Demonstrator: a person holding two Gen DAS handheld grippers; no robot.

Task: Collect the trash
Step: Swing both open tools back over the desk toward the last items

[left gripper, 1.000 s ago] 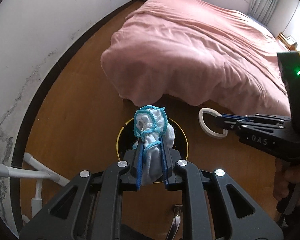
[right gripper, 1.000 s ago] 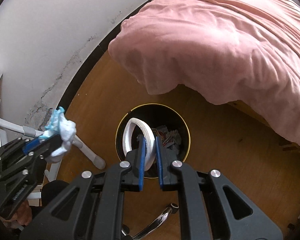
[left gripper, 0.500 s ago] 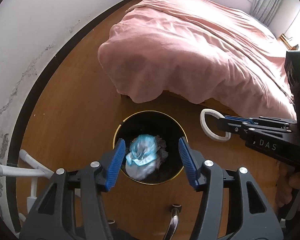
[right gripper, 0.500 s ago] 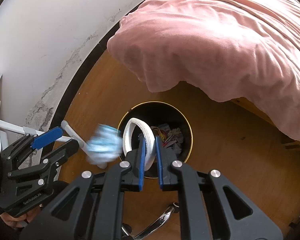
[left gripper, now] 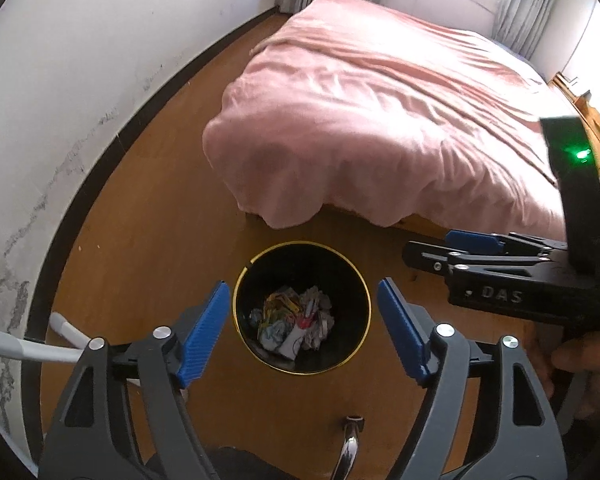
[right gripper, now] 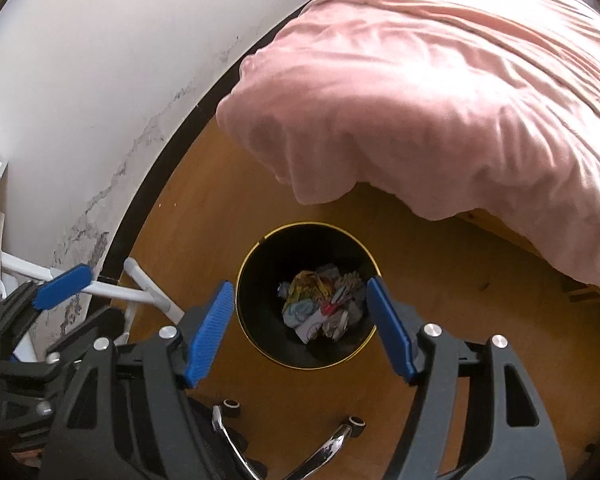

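Note:
A black round bin with a gold rim (left gripper: pixel 244 280) (right gripper: pixel 256 252) stands on the wooden floor below both grippers. Crumpled trash (left gripper: pixel 296 320) (right gripper: pixel 320 304) lies at its bottom, with a blue-and-white wad among paper scraps. My left gripper (left gripper: pixel 302 328) is open and empty above the bin. My right gripper (right gripper: pixel 300 326) is open and empty above the bin too; it also shows from the side in the left wrist view (left gripper: pixel 452 246). The white ring is not visible.
A bed with a pink cover (left gripper: pixel 380 120) (right gripper: pixel 440 80) overhangs the floor just beyond the bin. A white wall with a dark skirting (left gripper: pixel 60 80) runs on the left. White frame legs (right gripper: pixel 140 292) and chrome chair legs (right gripper: pixel 332 444) stand near the bin.
My left gripper opened and dropped the blue-and-white wad into the bin. My right gripper then opened and released the white ring. Both grippers now sit higher above the bin.

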